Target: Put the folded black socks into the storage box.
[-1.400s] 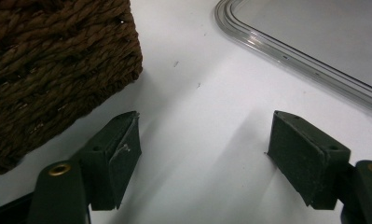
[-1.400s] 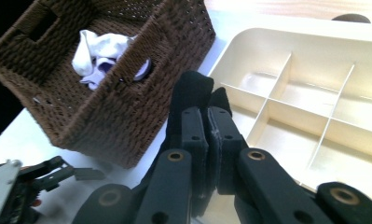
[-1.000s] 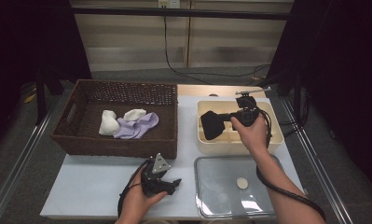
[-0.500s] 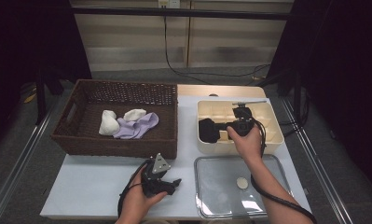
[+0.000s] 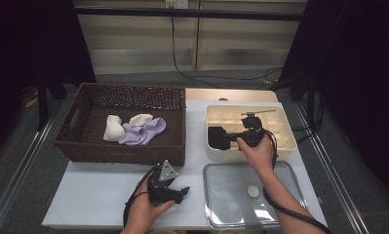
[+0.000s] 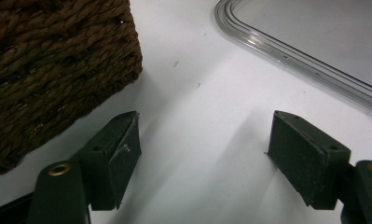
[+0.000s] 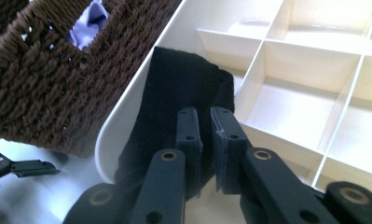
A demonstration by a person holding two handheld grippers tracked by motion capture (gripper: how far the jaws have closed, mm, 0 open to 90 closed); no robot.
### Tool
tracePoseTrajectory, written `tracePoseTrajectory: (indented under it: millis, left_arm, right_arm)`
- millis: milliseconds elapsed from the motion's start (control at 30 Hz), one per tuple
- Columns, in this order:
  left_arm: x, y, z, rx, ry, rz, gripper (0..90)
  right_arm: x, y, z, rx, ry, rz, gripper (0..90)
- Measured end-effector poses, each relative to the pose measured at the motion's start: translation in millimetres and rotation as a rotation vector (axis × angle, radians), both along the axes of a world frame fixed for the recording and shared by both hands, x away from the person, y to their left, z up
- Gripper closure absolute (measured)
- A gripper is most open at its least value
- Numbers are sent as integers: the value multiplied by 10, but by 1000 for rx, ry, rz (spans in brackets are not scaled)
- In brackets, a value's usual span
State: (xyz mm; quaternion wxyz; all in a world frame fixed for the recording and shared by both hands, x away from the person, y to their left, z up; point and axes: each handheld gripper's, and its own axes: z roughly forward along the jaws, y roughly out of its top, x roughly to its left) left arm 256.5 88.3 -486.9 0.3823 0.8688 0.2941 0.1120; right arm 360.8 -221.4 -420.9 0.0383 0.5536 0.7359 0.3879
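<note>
Right gripper view: right tongs point(image 7: 205, 133), jaws just parting, over black cloth point(image 7: 174, 93) in white divided box point(image 7: 309, 93); left tongs point(image 6: 202, 163) open above tabletop point(image 6: 197, 107).

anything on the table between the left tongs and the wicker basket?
No, bare white table lies between the left tongs and the wicker basket corner, seen in the left gripper view.

Black cloth point(image 7: 179, 93) in divided box point(image 5: 284, 131)
</note>
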Motion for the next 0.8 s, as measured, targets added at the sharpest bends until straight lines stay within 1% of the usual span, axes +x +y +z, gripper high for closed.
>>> tracePoseTrajectory:
  millis: [100,133,200,367,500,567,700,800]
  left_arm:
    - [1,1,0,1,0,-1,246]
    - [1,1,0,1,0,-1,246]
    - [1,0,0,0,0,0,246]
    - [1,1,0,0,0,-1,246]
    - [1,1,0,0,1,0,246]
    - [1,1,0,1,0,-1,246]
    - [1,0,0,-1,1,0,246]
    - [1,1,0,0,1,-1,246]
  right_arm:
    - [3,-8,8,-6,4,2,781]
    - [2,-7,22,-20,2,3,770]
    - [5,-4,37,-28,0,5,757]
    - [25,2,93,-55,-5,8,689]
    - [26,8,164,-95,-25,20,669]
    - [33,-4,200,-97,-27,19,663]
    - [51,-26,281,-119,-32,22,655]
    - [71,-16,346,-159,-31,39,662]
